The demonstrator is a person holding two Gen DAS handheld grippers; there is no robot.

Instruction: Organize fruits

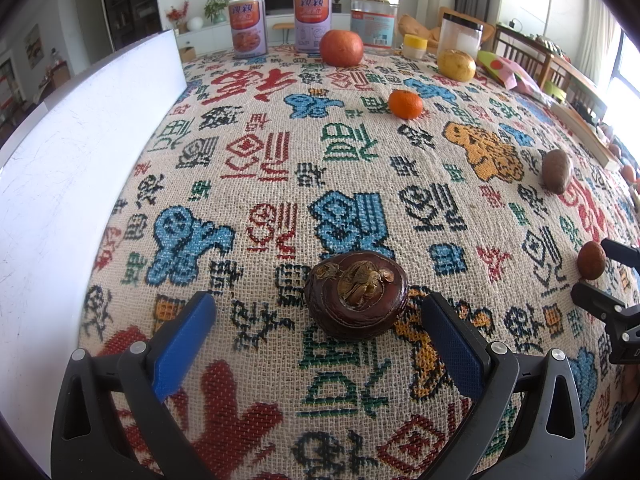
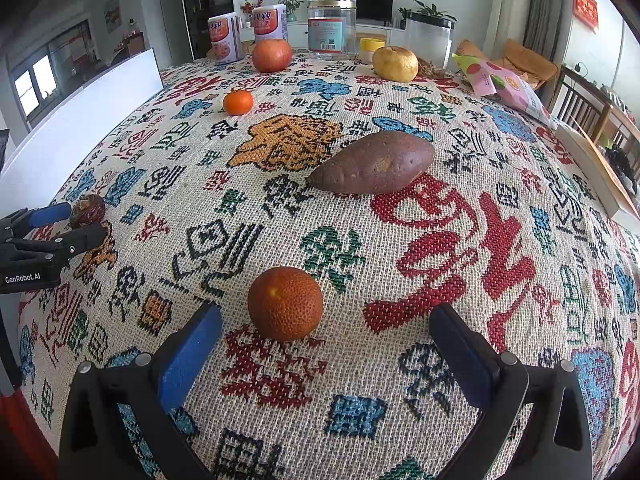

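Observation:
A dark brown water chestnut [image 1: 356, 294] lies on the patterned tablecloth [image 1: 280, 184] just ahead of my open left gripper [image 1: 318, 322], between its blue pads. A dark orange rough-skinned fruit [image 2: 285, 303] lies just ahead of my open right gripper [image 2: 326, 332], nearer its left finger. Farther off lie a sweet potato [image 2: 374, 163], a small tangerine [image 2: 238, 102], a red apple [image 2: 272, 55] and a yellow pear [image 2: 395, 63]. The right view shows the left gripper [image 2: 76, 222] around the water chestnut [image 2: 87, 210].
A white board [image 1: 76, 168] stands along the table's left side. At the far edge stand two purple cans [image 1: 248, 26], a clear jar [image 1: 374, 18], a white canister [image 1: 460, 36] and a small yellow-lidded tub [image 1: 415, 46]. A snack bag [image 2: 504, 84] lies at the far right.

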